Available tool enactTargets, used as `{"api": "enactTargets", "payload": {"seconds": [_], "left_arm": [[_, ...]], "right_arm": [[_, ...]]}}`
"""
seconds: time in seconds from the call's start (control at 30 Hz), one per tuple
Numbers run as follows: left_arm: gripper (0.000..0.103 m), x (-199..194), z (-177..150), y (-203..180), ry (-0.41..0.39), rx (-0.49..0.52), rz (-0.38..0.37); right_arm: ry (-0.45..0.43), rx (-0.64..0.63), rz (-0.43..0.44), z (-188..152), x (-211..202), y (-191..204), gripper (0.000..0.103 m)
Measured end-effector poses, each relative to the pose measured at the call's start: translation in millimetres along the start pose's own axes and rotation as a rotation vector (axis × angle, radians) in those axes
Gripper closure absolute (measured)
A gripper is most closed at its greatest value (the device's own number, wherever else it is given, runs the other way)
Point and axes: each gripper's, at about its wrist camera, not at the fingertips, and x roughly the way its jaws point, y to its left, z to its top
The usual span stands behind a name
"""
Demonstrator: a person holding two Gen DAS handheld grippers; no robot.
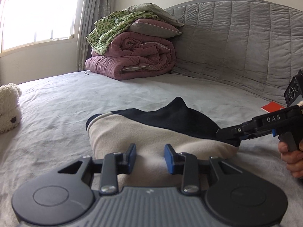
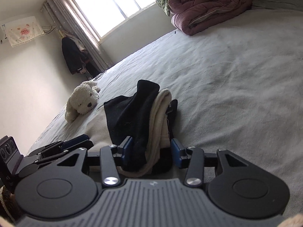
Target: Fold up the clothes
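Left wrist view: my left gripper [image 1: 150,156] sits low over the folded garment [image 1: 151,130], cream fleece with a navy layer on top, lying on the grey bedsheet [image 1: 75,94]. Blue pads part-open, cream fabric bulging between them; can't tell whether they press on it. My right gripper [image 1: 228,135] comes in from the right, tips at the navy edge of the bundle's right end; my hand [image 1: 291,157] is on its grip. Its jaw gap isn't readable from this angle. Behind: rolled maroon quilt [image 1: 132,60] with a green patterned cloth [image 1: 113,28] and pillows stacked against the grey quilted headboard [image 1: 236,37]. White plush dog [image 1: 8,107] at the left edge, red booklet [image 1: 271,107] at the right.

Right wrist view: right gripper [image 2: 151,151] jaws roughly mid-width, garment [image 2: 140,117] end-on between them, navy and cream layers stacked. Left pad touches the navy layer, right pad stands just clear, so no firm clamp. Left gripper [image 2: 75,141] visible at lower left beside the bundle. Plush dog [image 2: 81,100] lies just beyond the garment; window [image 2: 113,5] and dark hanging coat [image 2: 73,56] further back.
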Motion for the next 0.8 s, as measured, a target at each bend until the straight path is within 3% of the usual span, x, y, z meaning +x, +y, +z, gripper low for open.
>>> {"api": "enactTargets", "payload": {"seconds": [0.13,0.33,0.47,0.8], "left_arm": [[0.046,-11.3,10.1,9.3,0.046,-0.065,-0.040],[0.043,-15.0,32.0,-1.5,0.216,-0.044,0.060],[0.034,-14.6,41.9,-4.9,0.316,-0.060,0.121],[0.014,-4.8,53.9,-7.9,0.516,-0.069,0.163]], "right_arm": [[0.008,0.078,0.038,11.7,-9.1,-2.5,0.050],[0.035,0.136,0.011,23.6,-18.5,-2.4,0.044],[0.050,0.135,-0.026,33.0,-24.7,5.6,0.035],[0.139,0.167,-0.092,53.8,-29.2,16.4,0.017]]}}
